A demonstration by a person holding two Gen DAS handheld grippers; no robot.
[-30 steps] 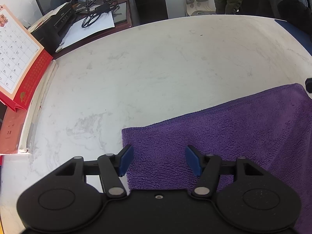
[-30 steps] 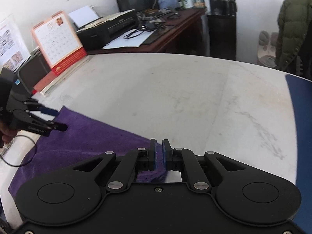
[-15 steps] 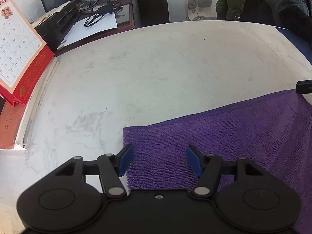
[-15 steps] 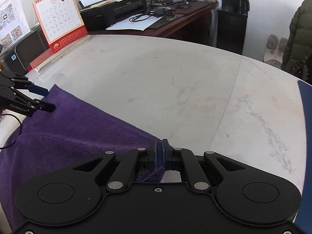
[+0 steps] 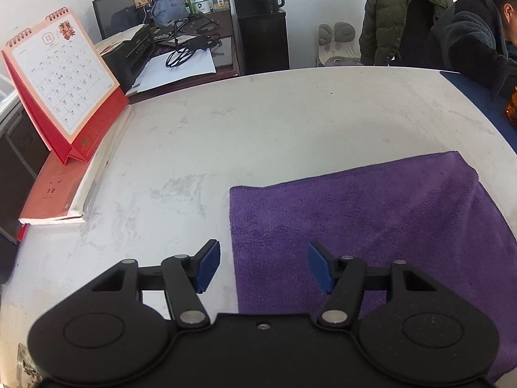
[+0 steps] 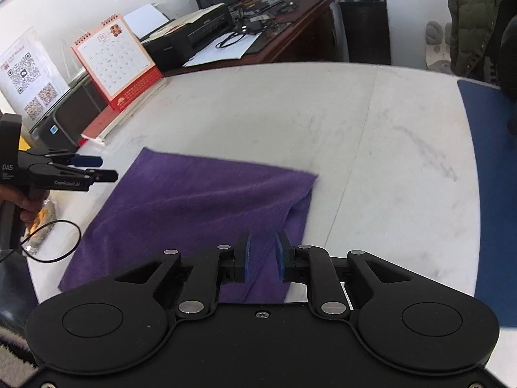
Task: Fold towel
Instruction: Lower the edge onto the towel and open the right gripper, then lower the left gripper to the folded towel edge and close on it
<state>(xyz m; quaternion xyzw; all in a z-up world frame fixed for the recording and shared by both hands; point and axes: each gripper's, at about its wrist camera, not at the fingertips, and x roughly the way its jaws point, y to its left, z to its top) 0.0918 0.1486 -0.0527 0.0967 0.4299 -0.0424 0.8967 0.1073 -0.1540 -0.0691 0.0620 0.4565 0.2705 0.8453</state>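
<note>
A purple towel (image 5: 371,220) lies folded flat on the white marble table (image 5: 258,135); it also shows in the right wrist view (image 6: 200,200). My left gripper (image 5: 263,265) is open, raised above the towel's near left edge, holding nothing. It also shows from the side at the left of the right wrist view (image 6: 97,169), just off the towel's far left corner. My right gripper (image 6: 262,258) is slightly open above the towel's near right part, with no cloth between its pads.
A red desk calendar (image 5: 61,87) stands on a red book (image 5: 55,190) at the table's left edge. A blue mat (image 6: 491,168) covers the right side. A desk with a printer (image 6: 194,38) and a seated person (image 5: 478,35) lie beyond the table.
My right gripper has opened and let go of the towel's corner, then lifted back. The towel now lies flat. My left gripper has risen and drawn back, still open.
</note>
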